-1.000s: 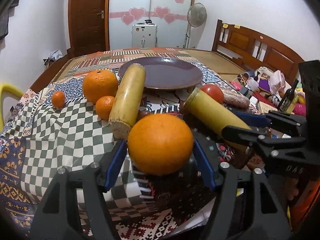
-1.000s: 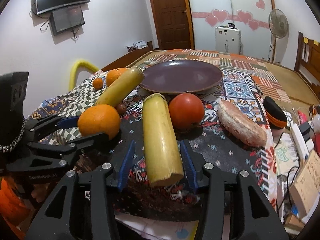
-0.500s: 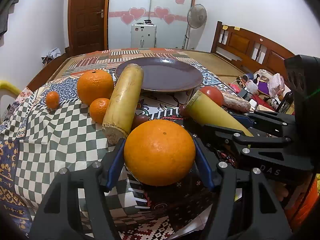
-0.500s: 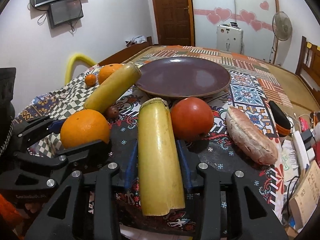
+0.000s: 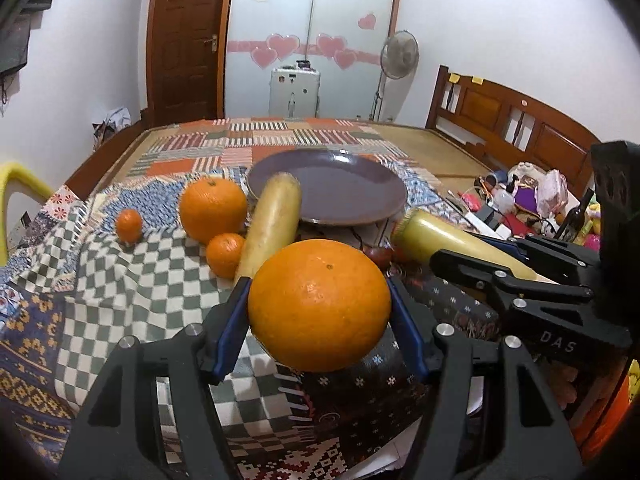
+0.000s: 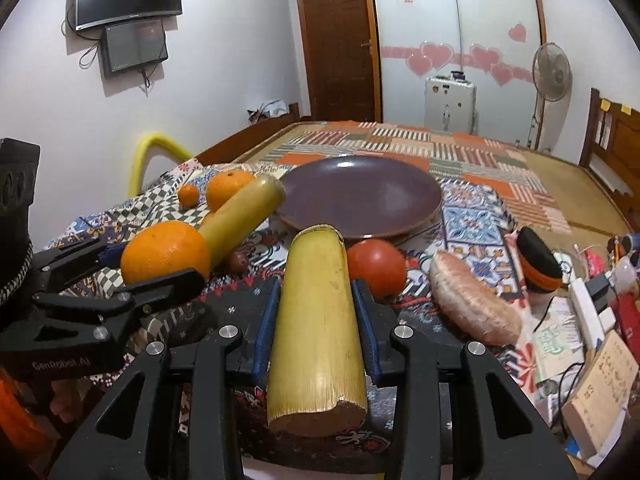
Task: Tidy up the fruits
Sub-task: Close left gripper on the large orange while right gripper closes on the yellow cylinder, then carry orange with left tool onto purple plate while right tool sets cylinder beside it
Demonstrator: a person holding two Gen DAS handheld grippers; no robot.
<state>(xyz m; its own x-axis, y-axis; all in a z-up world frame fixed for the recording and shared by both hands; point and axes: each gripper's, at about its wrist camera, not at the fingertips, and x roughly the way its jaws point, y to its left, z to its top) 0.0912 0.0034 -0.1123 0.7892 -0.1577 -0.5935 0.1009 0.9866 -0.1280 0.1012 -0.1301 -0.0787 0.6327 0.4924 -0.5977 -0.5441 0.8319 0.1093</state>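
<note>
My left gripper (image 5: 318,304) is shut on a large orange (image 5: 319,305) and holds it above the patchwork cloth. My right gripper (image 6: 316,312) is shut on a yellow sugarcane piece (image 6: 316,320), lifted off the table; it also shows in the left wrist view (image 5: 452,244). An empty purple plate (image 5: 348,188) sits behind, also in the right wrist view (image 6: 360,200). A second sugarcane piece (image 5: 274,220), another large orange (image 5: 212,208) and two small oranges (image 5: 225,254) lie left of the plate. A red tomato (image 6: 376,266) and a pinkish fruit (image 6: 472,300) lie to the right.
A small dark fruit (image 6: 239,261) lies by the second cane. A black and orange object (image 6: 538,266), papers, cables and clutter (image 6: 592,320) sit at the table's right edge. A yellow chair back (image 6: 154,152) stands on the left. A wooden bed frame (image 5: 512,120) is behind.
Both grippers have closed on their fruit and lifted it: the left with the large orange, the right with the sugarcane piece, both higher above the cloth than before.
</note>
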